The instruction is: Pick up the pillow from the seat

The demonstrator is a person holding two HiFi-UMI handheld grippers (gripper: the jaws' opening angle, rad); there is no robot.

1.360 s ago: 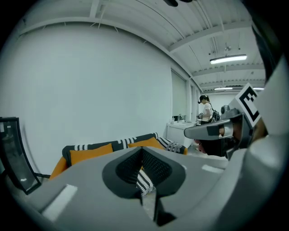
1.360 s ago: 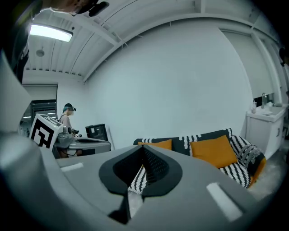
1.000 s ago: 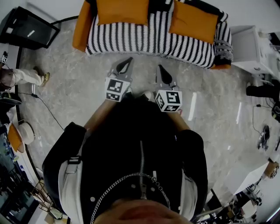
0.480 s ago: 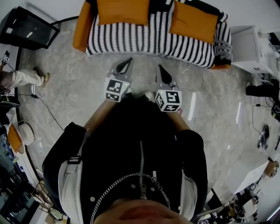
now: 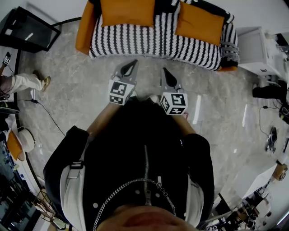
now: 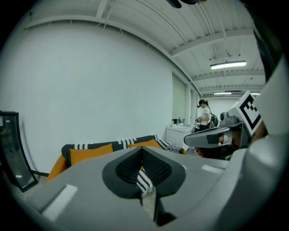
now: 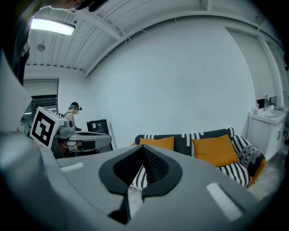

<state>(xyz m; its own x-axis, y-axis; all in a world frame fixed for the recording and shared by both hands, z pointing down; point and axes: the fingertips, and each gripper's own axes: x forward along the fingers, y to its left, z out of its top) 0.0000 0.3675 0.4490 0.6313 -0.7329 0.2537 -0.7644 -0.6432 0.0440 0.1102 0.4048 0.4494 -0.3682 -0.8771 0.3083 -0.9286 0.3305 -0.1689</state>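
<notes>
left gripper and right gripper both closed, empty, short of striped sofa | orange pillow at seat's left end, second pillow right | likely soft, light: pinch a corner deep

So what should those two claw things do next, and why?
Probably carry both grippers forward to the sofa before anything else. The left gripper and right gripper are both shut and empty, held over bare floor short of the seat, so neither looks close enough to reach the orange pillows resting against the backrest.
</notes>
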